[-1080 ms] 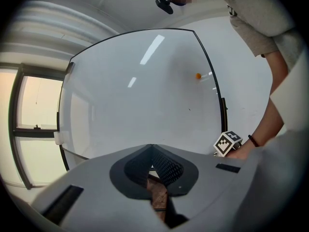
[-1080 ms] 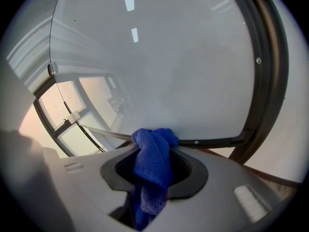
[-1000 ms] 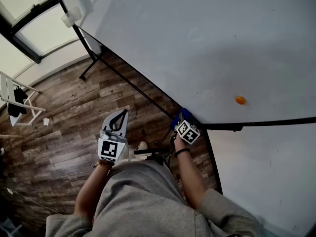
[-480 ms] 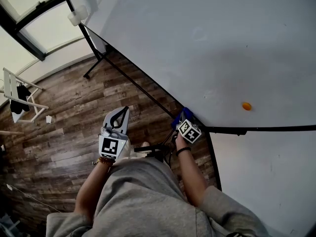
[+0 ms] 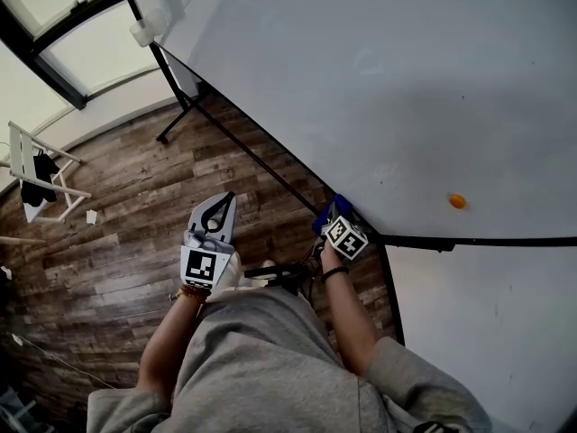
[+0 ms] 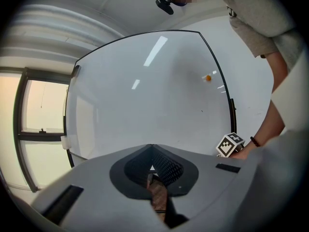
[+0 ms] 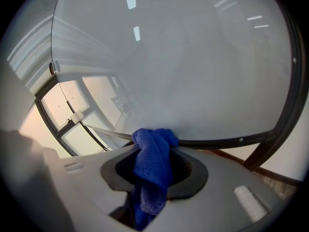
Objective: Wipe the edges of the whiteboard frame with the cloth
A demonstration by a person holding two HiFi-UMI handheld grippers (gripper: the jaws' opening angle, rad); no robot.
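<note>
A large whiteboard [image 5: 379,88] with a thin black frame [image 5: 261,156] stands on a wooden floor. My right gripper [image 5: 335,213] is shut on a blue cloth [image 7: 152,166], which presses against the frame's lower edge [image 7: 217,141] near the bottom corner. In the head view the blue cloth [image 5: 335,208] shows just beyond the marker cube. My left gripper [image 5: 215,219] hangs over the floor to the left, apart from the board, its jaws shut with nothing between them. An orange dot [image 5: 457,201] sits on the board's surface.
The board's black stand legs [image 5: 176,120] spread over the wooden floor [image 5: 117,233]. A white drying rack [image 5: 36,179] stands at the far left. Windows [image 5: 63,34] run along the back wall. A second white panel [image 5: 487,323] lies right of the frame.
The view has shifted slightly; the board and orange dot sit a little lower and to the right. Both grippers hold nearly the same places, the cloth still at the frame.
</note>
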